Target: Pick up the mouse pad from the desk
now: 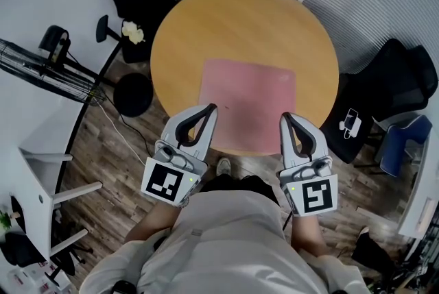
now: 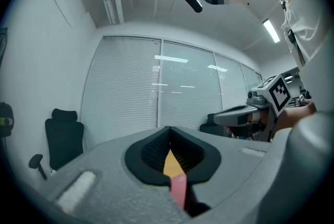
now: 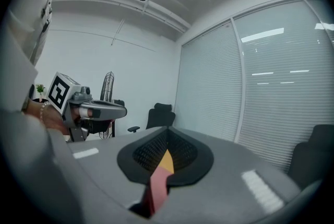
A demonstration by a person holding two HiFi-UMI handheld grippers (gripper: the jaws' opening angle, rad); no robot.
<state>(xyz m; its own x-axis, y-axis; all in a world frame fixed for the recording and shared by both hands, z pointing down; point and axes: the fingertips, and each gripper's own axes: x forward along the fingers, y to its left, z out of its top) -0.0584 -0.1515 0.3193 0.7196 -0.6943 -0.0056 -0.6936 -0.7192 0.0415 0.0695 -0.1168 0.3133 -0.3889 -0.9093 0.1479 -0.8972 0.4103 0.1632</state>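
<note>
We record left claw [image 1: 212,107] and right claw [image 1: 284,116] both fully closed, holding nothing, tips over the mouse pad [image 1: 248,97] lying flat on the table [image 1: 206,18].

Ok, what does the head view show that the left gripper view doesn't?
Only the head view: the whole pink mouse pad lying flat on the round table, plus a fan off to the side. Only the left gripper view: window blinds and ceiling lights. Both: the right gripper, the pad and the table.
</note>
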